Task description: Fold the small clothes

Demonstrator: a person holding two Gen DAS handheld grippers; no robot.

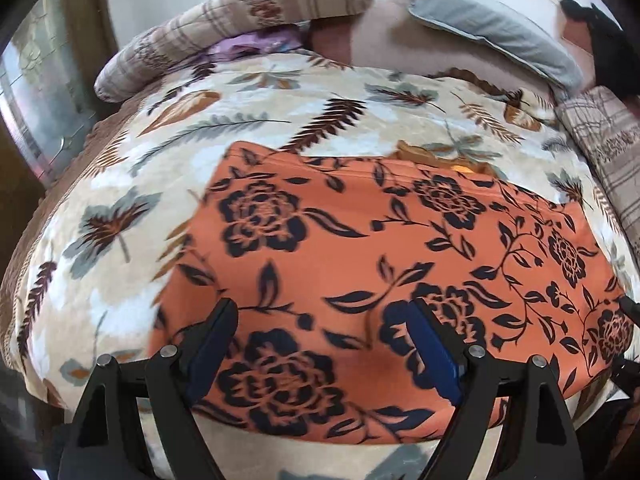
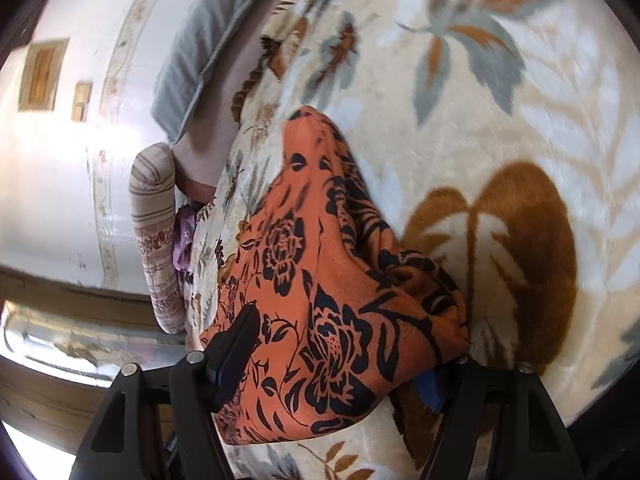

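While spread across the frame's middle on the blanket (image 1: 120,184), orange cloth (image 1: 360,260) under wide-open left gripper (image 1: 324,340), bunched between right gripper (image 2: 340,364) fingers, grip unclear; likely to slip, spoiling the fold.

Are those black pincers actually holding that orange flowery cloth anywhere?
The left gripper is open, holding nothing. The right gripper has a bunched edge of the orange garment between its fingers; whether it's clamped cannot be told.

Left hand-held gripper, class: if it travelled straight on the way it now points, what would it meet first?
Most likely the orange cloth with black flower print: it fills the space between and ahead of the open left hand-held gripper. Depth is unclear, but nothing else lies in between.
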